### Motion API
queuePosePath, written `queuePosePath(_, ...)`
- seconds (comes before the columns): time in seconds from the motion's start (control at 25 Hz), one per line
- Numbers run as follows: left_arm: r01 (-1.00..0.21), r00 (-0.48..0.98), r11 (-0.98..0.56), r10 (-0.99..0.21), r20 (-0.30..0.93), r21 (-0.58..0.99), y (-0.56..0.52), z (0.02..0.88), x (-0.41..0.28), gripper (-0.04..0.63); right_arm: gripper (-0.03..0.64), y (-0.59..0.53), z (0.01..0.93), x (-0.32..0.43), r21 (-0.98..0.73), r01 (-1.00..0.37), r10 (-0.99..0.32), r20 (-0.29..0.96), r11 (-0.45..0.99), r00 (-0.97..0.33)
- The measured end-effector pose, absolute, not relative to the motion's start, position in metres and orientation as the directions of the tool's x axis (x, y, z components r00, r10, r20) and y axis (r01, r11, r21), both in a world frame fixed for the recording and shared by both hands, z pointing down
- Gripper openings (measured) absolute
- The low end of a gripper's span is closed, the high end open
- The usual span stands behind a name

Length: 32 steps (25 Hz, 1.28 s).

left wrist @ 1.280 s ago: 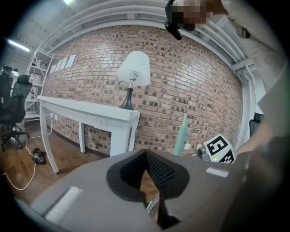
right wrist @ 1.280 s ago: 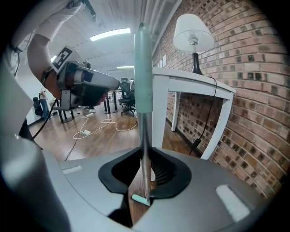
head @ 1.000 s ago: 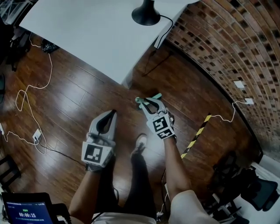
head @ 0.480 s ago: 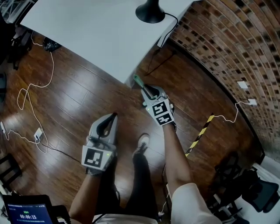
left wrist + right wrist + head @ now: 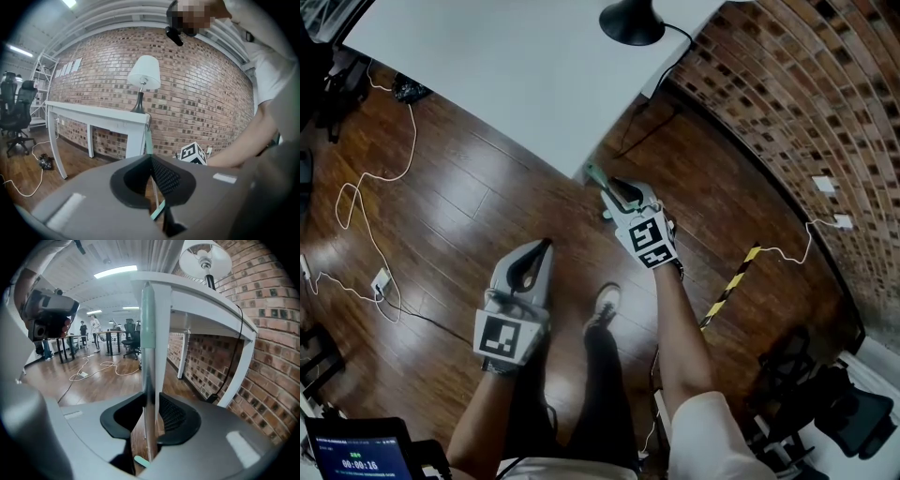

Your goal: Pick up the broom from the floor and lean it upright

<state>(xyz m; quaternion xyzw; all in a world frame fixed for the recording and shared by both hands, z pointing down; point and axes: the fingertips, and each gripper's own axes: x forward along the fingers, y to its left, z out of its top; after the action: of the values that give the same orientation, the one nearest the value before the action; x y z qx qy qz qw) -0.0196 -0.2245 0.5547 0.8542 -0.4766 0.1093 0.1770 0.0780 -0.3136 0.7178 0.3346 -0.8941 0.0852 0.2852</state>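
— Wood floor (image 5: 441, 216), white surface (image 5: 516, 66) by a brick wall (image 5: 806, 112). Where's the broom (image 5: 148, 324)?
— Upright, handle top at the surface's corner edge, in front of its white leg.
— Right hand-held gripper (image 5: 151, 404)?
— Jaws have just been opening. Handle stands btwn them w/ a small gap beside one pad, so no squeeze on it.
— Left hand-held gripper (image 5: 151, 158)?
— Tips together, nothing btwn. It's low over the floor, apart from the broom, near the person's shoe (image 5: 602, 305).
— Anything else?
— Black lamp base (image 5: 631, 23) on the surface, white cable (image 5: 370, 202) on the floor.
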Motion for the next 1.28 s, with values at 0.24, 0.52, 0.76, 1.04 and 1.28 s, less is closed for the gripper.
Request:
queuePosePath(0.24,-0.858,0.513,-0.471,-0.778,0.363,0.202,-0.223,0.562,-0.028,0.000,0.117,-0.311,0.722,0.071,0.056,-0.638,-0.550,0.570,0.768,-0.611)
queuePosePath(0.52,-0.860,0.510,-0.471,-0.777,0.369,0.195,-0.225,0.560,-0.030,0.000,0.094,-0.313,0.718,0.077,0.061,-0.666,-0.579,0.558,0.743,-0.595)
queuePosePath(0.76,-0.860,0.510,-0.470,-0.773,0.376,0.200,-0.226,0.563,-0.029,0.000,0.097,-0.326,0.723,0.084,0.098,-0.673,-0.590,0.584,0.733,-0.558)
queuePosePath(1.04,-0.854,0.520,-0.479,-0.766,0.377,0.204,-0.223,0.566,-0.022,0.000,0.115,-0.316,0.728,0.090,0.096,-0.660,-0.577,0.590,0.745,-0.565)
queuePosePath(1.28,-0.854,0.520,-0.479,-0.764,0.383,0.203,-0.220,0.570,-0.024,0.000,0.123,-0.313,0.730,0.091,0.099,-0.668,-0.585,0.588,0.738,-0.559)
